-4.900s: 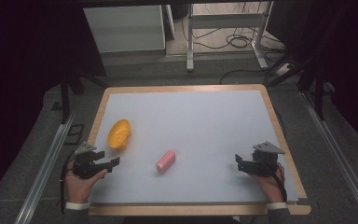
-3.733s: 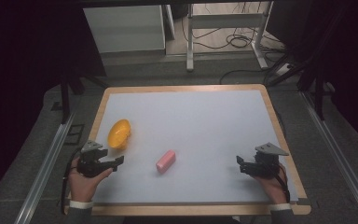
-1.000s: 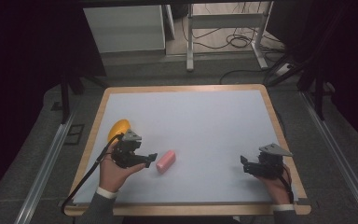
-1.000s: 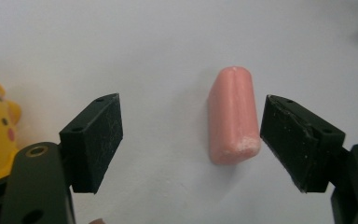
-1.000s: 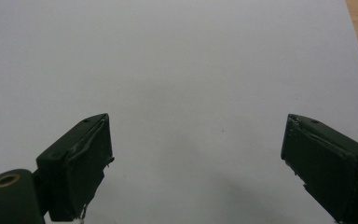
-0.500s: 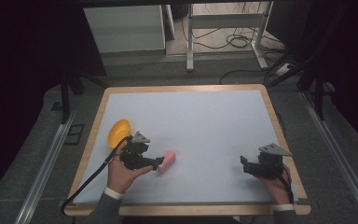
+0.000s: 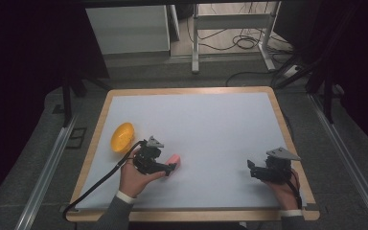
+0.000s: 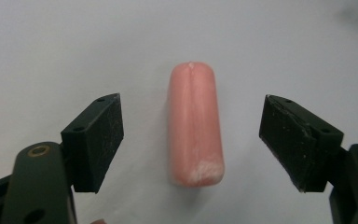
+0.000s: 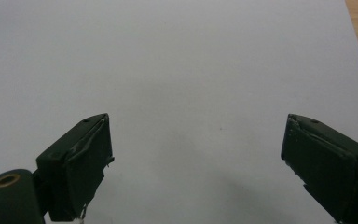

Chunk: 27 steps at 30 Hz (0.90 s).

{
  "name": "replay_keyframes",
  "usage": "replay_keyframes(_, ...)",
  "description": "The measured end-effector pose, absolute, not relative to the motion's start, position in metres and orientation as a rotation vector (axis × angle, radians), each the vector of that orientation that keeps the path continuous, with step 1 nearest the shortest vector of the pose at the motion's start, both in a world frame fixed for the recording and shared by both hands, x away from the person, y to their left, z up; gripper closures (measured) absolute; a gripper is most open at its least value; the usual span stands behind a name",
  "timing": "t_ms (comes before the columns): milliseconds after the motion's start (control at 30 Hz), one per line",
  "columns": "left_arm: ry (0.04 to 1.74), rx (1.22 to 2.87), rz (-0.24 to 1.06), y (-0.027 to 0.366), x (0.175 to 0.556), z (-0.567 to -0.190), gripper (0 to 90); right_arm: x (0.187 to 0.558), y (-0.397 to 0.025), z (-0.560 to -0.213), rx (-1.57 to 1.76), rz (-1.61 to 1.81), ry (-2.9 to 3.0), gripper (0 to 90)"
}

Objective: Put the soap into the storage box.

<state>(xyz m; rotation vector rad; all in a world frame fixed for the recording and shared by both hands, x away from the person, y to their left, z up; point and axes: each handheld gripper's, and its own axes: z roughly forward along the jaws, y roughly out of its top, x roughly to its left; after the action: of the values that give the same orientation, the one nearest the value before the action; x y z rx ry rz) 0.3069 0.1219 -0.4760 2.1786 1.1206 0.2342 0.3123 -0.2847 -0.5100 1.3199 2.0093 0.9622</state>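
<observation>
Left tool [image 8: 191, 140]: jaws spread wide, holding nothing, straddling the pink sausage [image 8: 195, 130], which lies lengthwise between them on the white tabletop [image 7: 211, 120], touching neither pad. Step, as I judge it: lined up, grasp not yet made. Next I need to close squarely on its sides. Right tool [image 9: 196, 163]: wide open, empty, over bare tabletop, well apart. Orange bowl [image 7: 122, 136]: near the left edge.
</observation>
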Motion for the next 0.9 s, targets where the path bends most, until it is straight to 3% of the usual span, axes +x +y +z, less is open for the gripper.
replay_keyframes(367,1.131,2.219,0.219,0.107,0.314,-0.488,26.7,0.312,-0.286,-0.510,1.322,0.962,2.006,8.5)
replay_keyframes(900,1.176,2.222,0.165,0.105,0.319,-0.508,43.2,0.313,-0.286,-0.511,1.321,0.956,2.009,8.5)
